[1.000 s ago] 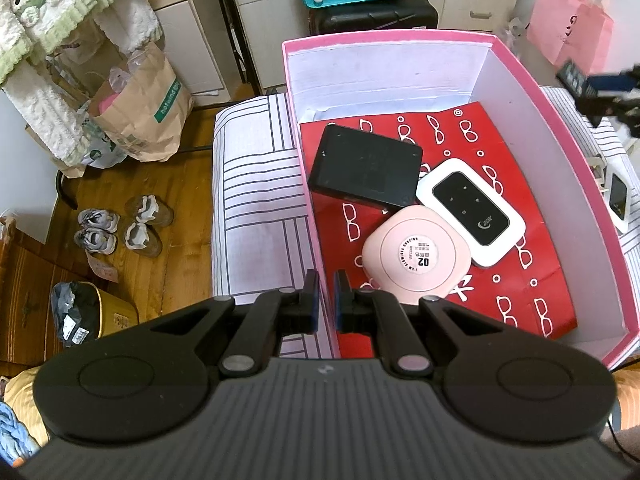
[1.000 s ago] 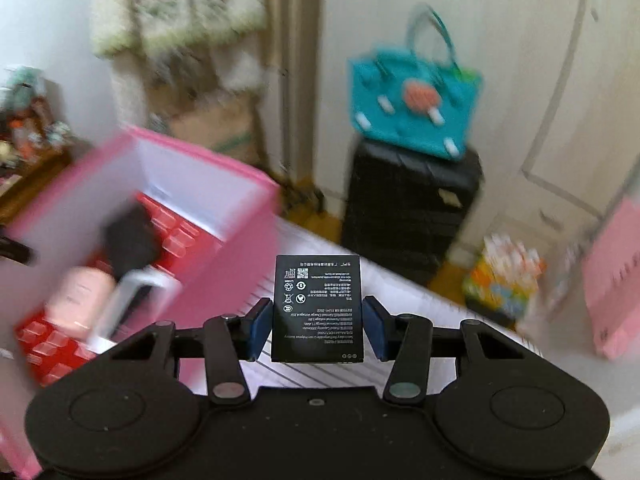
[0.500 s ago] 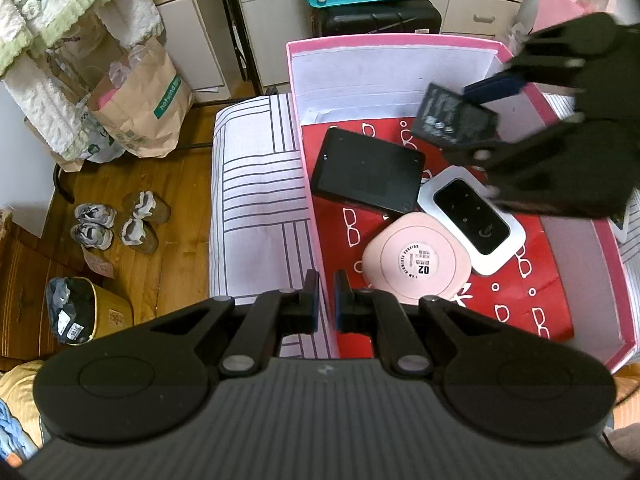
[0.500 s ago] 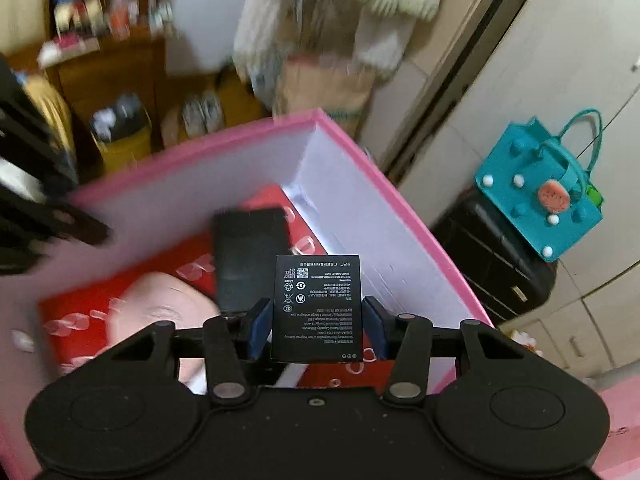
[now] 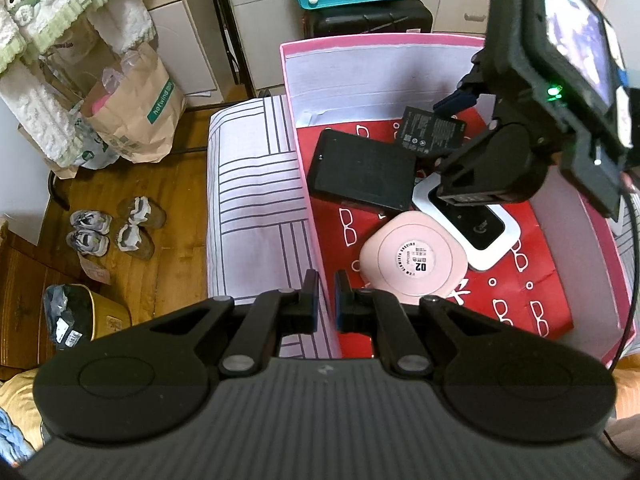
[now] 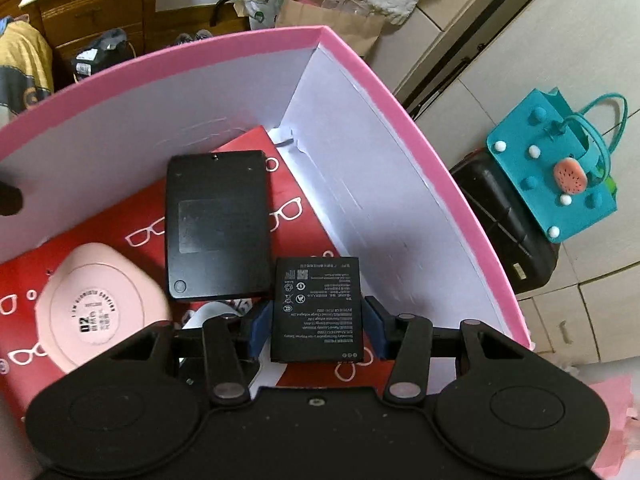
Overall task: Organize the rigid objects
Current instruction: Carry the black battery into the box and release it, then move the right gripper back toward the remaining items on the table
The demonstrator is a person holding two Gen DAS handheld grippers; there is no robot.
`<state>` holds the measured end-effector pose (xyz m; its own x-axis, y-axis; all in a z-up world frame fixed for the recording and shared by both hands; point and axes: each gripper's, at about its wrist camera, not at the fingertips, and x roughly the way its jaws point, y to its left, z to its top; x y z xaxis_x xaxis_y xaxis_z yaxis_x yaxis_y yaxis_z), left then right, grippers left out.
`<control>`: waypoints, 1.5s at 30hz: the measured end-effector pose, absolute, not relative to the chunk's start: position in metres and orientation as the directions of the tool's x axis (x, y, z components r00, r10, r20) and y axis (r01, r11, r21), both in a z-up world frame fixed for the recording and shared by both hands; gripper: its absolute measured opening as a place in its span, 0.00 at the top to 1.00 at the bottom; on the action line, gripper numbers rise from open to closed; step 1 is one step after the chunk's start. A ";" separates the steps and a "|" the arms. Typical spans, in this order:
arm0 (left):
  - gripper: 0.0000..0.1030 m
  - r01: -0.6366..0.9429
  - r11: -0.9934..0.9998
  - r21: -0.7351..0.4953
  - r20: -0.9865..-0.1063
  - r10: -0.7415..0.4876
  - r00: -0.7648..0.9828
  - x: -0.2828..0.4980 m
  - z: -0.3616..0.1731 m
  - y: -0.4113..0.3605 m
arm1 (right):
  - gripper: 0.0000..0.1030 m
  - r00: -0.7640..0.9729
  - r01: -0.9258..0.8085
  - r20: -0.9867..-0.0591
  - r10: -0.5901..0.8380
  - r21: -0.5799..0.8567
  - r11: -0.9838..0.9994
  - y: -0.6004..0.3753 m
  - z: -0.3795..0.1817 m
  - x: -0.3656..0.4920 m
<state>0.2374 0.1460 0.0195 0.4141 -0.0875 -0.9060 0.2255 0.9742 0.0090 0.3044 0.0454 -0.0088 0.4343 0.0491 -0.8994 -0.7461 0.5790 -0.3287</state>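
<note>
**Battery Between Parted Pads Inside the Pink Box**

Right hand-held gripper (image 6: 316,330): positioned inside the open pink cardboard box with white inner walls (image 6: 360,184), at lower centre of the right wrist frame. Its blue pads (image 6: 256,330) stand apart, with a visible gap on each side of the flat black rectangular battery with white printed text (image 6: 317,310). The battery sits between the pads; contact with either pad is not evident. In the left wrist frame the same battery (image 5: 430,134) appears at upper right, overlapping the far corner of the flat black rectangular device (image 5: 362,170). Whether it rests fully on the box floor cannot be determined.

Left hand-held gripper (image 5: 326,300): located at lower centre of the left wrist frame, above the near left wall of the box (image 5: 308,184). The jaws are narrow, with a thin gap between them and nothing held.

Box contents, left wrist frame:
- Red paper sheet printed with white spectacles (image 5: 524,288), lining the box floor.
- Black rectangular device, centre of the frame.
- Rounded pink plastic case with a circular white label (image 5: 414,260), just below the black device.
- White-edged black-faced pocket router (image 5: 476,228), touching the pink case on its right, partly hidden by the right gripper body.

The box rests on a white cloth with dark line pattern (image 5: 256,208), left of centre.
</note>
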 end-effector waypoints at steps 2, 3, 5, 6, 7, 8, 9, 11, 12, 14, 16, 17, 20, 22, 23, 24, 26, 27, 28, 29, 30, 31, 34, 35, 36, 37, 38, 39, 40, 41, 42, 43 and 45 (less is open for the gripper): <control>0.93 0.228 0.974 0.006 -0.905 -0.092 0.415 0.236 0.020 0.147 | 0.47 0.432 -0.743 -0.901 0.044 -0.327 0.584 0.045 -0.011 0.304; 0.93 0.229 0.973 0.004 -0.905 -0.094 0.416 0.236 0.020 0.147 | 0.47 0.432 -0.748 -0.901 0.043 -0.331 0.575 0.046 -0.012 0.302; 0.93 0.231 0.973 0.004 -0.904 -0.095 0.417 0.236 0.020 0.147 | 0.47 0.429 -0.744 -0.902 0.046 -0.324 0.585 0.045 -0.012 0.302; 0.93 0.231 0.973 0.002 -0.904 -0.097 0.416 0.237 0.020 0.147 | 0.48 0.422 -0.737 -0.905 0.046 -0.313 0.599 0.043 -0.012 0.304; 0.93 0.231 0.973 -0.001 -0.904 -0.099 0.415 0.237 0.020 0.147 | 0.49 0.419 -0.733 -0.907 0.047 -0.308 0.607 0.042 -0.011 0.306; 0.93 0.232 0.973 -0.002 -0.904 -0.101 0.416 0.237 0.020 0.148 | 0.46 0.424 -0.729 -0.904 0.051 -0.307 0.612 0.041 -0.010 0.306; 0.93 0.232 0.973 -0.003 -0.903 -0.102 0.417 0.237 0.020 0.148 | 0.43 0.432 -0.720 -0.900 0.054 -0.308 0.623 0.039 -0.008 0.307; 0.93 0.234 0.972 -0.007 -0.902 -0.108 0.418 0.236 0.020 0.149 | 0.43 0.449 -0.699 -0.890 0.073 -0.299 0.650 0.031 0.002 0.306; 0.93 0.235 0.972 -0.012 -0.901 -0.112 0.420 0.236 0.020 0.150 | 0.43 0.460 -0.684 -0.883 0.093 -0.286 0.671 0.026 0.011 0.304; 0.92 0.228 0.973 -0.032 -0.896 -0.129 0.426 0.235 0.019 0.153 | 0.43 0.479 -0.652 -0.866 0.145 -0.240 0.719 0.011 0.029 0.298; 0.92 0.226 0.973 -0.044 -0.893 -0.140 0.427 0.235 0.019 0.155 | 0.43 0.494 -0.629 -0.842 0.215 -0.176 0.757 -0.008 0.048 0.285; 0.92 0.226 0.973 -0.047 -0.894 -0.142 0.426 0.235 0.019 0.156 | 0.43 0.503 -0.620 -0.829 0.243 -0.150 0.770 -0.016 0.056 0.278; 0.92 0.235 0.971 -0.041 -0.891 -0.142 0.431 0.234 0.018 0.155 | 0.42 0.530 -0.574 -0.791 0.306 -0.068 0.816 -0.048 0.083 0.251; 0.91 0.242 0.969 -0.042 -0.889 -0.146 0.434 0.234 0.018 0.155 | 0.40 0.560 -0.538 -0.747 0.358 0.002 0.843 -0.077 0.101 0.230; 0.91 0.243 0.969 -0.044 -0.889 -0.149 0.433 0.234 0.018 0.156 | 0.38 0.573 -0.521 -0.730 0.372 0.027 0.853 -0.089 0.105 0.222; 0.91 0.251 0.967 -0.042 -0.889 -0.150 0.432 0.235 0.018 0.155 | 0.38 0.589 -0.499 -0.714 0.377 0.045 0.865 -0.104 0.107 0.214; 0.91 0.264 0.964 -0.032 -0.885 -0.149 0.440 0.234 0.018 0.153 | 0.38 0.627 -0.453 -0.694 0.355 0.045 0.890 -0.129 0.101 0.194; 0.91 0.267 0.963 -0.034 -0.882 -0.154 0.445 0.233 0.017 0.154 | 0.38 0.639 -0.431 -0.694 0.330 0.031 0.902 -0.138 0.095 0.186; 0.91 0.269 0.963 -0.034 -0.881 -0.156 0.447 0.232 0.017 0.154 | 0.38 0.647 -0.403 -0.701 0.300 0.020 0.915 -0.148 0.087 0.179; 0.91 0.271 0.962 -0.032 -0.882 -0.155 0.446 0.232 0.017 0.154 | 0.38 0.654 -0.372 -0.705 0.276 0.019 0.928 -0.157 0.079 0.174; 0.91 0.272 0.962 -0.031 -0.883 -0.154 0.444 0.231 0.018 0.154 | 0.38 0.657 -0.339 -0.710 0.252 0.021 0.941 -0.166 0.069 0.169; 0.91 0.273 0.962 -0.027 -0.883 -0.151 0.444 0.231 0.018 0.154 | 0.38 0.659 -0.306 -0.717 0.227 0.020 0.952 -0.175 0.060 0.165; 0.91 0.277 0.961 -0.019 -0.881 -0.147 0.449 0.232 0.017 0.152 | 0.38 0.654 -0.213 -0.742 0.147 0.006 0.977 -0.195 0.029 0.156; 0.91 0.279 0.960 -0.017 -0.881 -0.147 0.450 0.231 0.017 0.152 | 0.38 0.651 -0.182 -0.749 0.122 0.002 0.983 -0.200 0.022 0.153; 0.91 0.280 0.960 -0.016 -0.881 -0.146 0.449 0.231 0.017 0.152 | 0.38 0.646 -0.154 -0.757 0.099 -0.002 0.988 -0.205 0.013 0.150; 0.91 0.282 0.959 -0.015 -0.883 -0.145 0.447 0.231 0.017 0.152 | 0.38 0.640 -0.135 -0.763 0.091 0.005 0.991 -0.209 0.005 0.148; 0.91 0.285 0.958 -0.011 -0.884 -0.143 0.445 0.231 0.017 0.151 | 0.37 0.633 -0.116 -0.769 0.089 0.019 0.993 -0.212 -0.001 0.145; 0.91 0.289 0.957 -0.005 -0.885 -0.138 0.444 0.232 0.017 0.150 | 0.37 0.624 -0.095 -0.777 0.087 0.035 0.995 -0.216 -0.008 0.145; 0.91 0.293 0.956 0.004 -0.887 -0.132 0.443 0.232 0.017 0.149 | 0.37 0.618 -0.083 -0.781 0.090 0.049 0.995 -0.219 -0.013 0.145; 0.91 0.298 0.955 0.013 -0.887 -0.127 0.444 0.231 0.017 0.147 | 0.35 0.619 -0.081 -0.779 0.097 0.059 0.995 -0.223 -0.017 0.144; 0.91 0.304 0.953 0.020 -0.886 -0.123 0.446 0.230 0.018 0.146 | 0.35 0.619 -0.080 -0.778 0.105 0.071 0.994 -0.225 -0.020 0.144; 0.91 0.309 0.951 0.028 -0.886 -0.119 0.449 0.229 0.018 0.145 | 0.35 0.616 -0.075 -0.780 0.113 0.084 0.994 -0.227 -0.023 0.145; 0.91 0.318 0.947 0.036 -0.884 -0.117 0.452 0.229 0.017 0.145 | 0.35 0.613 -0.054 -0.780 0.123 0.113 0.992 -0.232 -0.028 0.148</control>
<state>0.2286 0.1446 0.0173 0.4516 -0.1174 -0.8845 0.3177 0.9475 0.0364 0.1482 -0.2322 -0.0283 0.6133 0.1225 -0.7802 -0.0542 0.9921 0.1132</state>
